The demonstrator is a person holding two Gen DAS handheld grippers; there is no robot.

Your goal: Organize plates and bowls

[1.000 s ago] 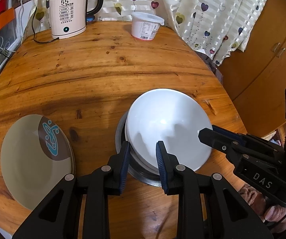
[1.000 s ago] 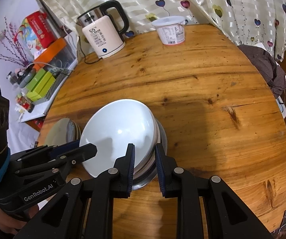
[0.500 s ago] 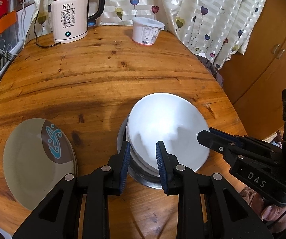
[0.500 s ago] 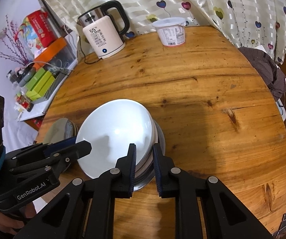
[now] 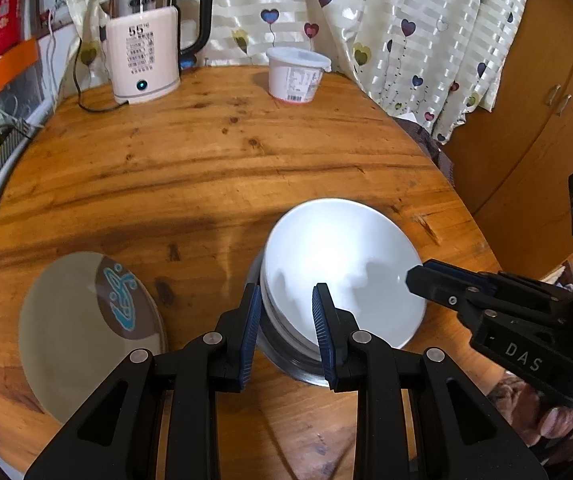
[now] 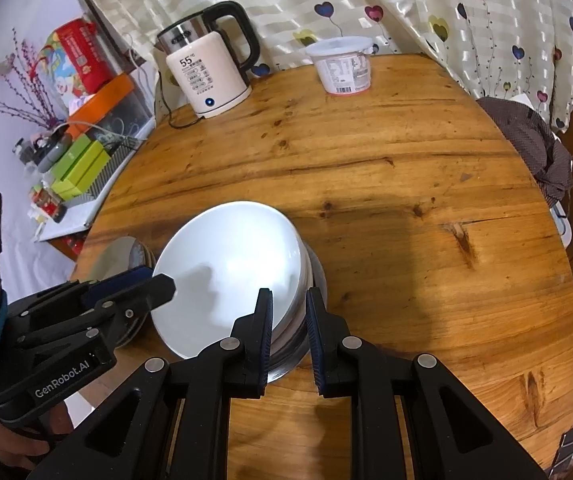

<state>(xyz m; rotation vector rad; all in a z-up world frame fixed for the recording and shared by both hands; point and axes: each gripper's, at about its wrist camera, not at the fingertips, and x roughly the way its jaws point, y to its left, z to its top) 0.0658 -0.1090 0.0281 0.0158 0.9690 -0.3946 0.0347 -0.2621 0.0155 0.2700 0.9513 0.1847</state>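
A white bowl [image 5: 342, 264] tops a stack of bowls nested in a steel bowl [image 5: 286, 356] on the round wooden table; the stack also shows in the right wrist view [image 6: 230, 272]. My left gripper [image 5: 286, 312] straddles the near left rim of the stack, jaws narrowly apart on the rim. My right gripper [image 6: 289, 316] straddles the near right rim, jaws close together around it. Each gripper shows in the other's view. A beige plate with a blue motif [image 5: 86, 328] lies left of the stack.
A white electric kettle [image 5: 146, 52] with a cord and a white lidded tub [image 5: 296, 76] stand at the table's far edge by the curtain. Boxes and clutter sit on a shelf to the left [image 6: 74, 160]. A wooden cabinet [image 5: 534, 112] stands on the right.
Both grippers, with the bowl stack between them, have drawn back a little toward the near edge of the table. The jaws stay on the stack's rim.
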